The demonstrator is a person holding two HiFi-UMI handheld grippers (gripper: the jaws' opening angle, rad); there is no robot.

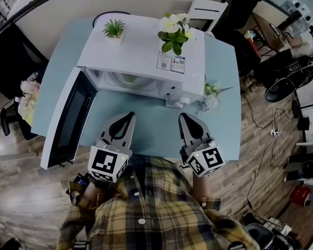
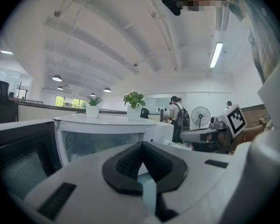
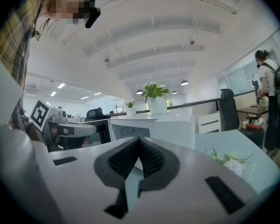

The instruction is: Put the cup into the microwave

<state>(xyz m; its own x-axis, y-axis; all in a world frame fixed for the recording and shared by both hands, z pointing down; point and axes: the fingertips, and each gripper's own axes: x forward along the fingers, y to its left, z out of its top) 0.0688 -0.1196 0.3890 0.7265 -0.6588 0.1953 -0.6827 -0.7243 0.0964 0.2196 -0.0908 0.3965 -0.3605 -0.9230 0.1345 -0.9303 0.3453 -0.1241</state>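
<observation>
Jaws of both the left gripper (image 1: 129, 115) and right gripper (image 1: 183, 116) are pressed together, empty; open microwave (image 1: 141, 46) just ahead.

I could read no text anywhere. The white box-shaped microwave (image 1: 141, 51) carried a small white-and-blue printed sticker (image 1: 171, 62) on its top, near the front edge, but the print was too small and I couldn't make out a word. The marker cube (image 1: 107, 163) of the left gripper (image 1: 129, 115) and the one (image 1: 205, 160) of the right gripper (image 1: 183, 115) showed black-and-white square patterns only, no letters or digits.
</observation>
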